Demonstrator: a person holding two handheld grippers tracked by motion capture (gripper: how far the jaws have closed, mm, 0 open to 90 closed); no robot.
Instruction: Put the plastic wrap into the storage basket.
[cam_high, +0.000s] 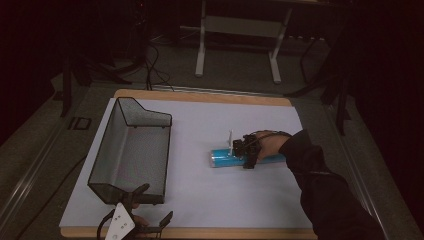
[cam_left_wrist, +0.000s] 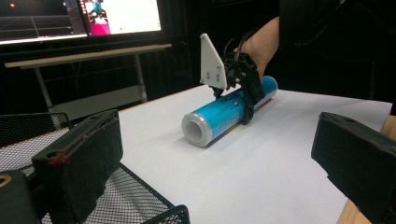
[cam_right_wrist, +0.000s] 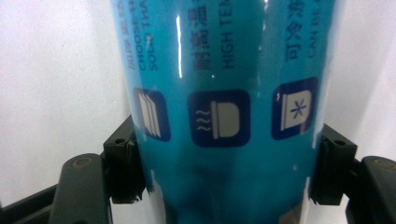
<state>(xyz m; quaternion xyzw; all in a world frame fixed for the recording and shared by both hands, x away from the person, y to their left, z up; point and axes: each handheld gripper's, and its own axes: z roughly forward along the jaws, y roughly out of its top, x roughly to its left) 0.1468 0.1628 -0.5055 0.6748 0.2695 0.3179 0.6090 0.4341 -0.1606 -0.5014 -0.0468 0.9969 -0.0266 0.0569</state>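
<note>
1. A dim room with desk frames and lit monitors surrounds the table, covered in white paper
2. A black mesh basket stands at its left, well apart from the roll
3. The blue roll lies on its side mid-table; it looks light, stiff and glossy, likely slippery, best gripped across its middle
4. The right gripper has its jaws closed on the roll; the left gripper hangs with jaws wide apart near the basket

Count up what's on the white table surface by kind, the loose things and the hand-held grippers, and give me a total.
Blue tube, lying on its side: 1
Black mesh basket: 1
Hand-held grippers: 2, the left hand-held gripper by the basket, the right hand-held gripper around the tube
Total: 4
</note>
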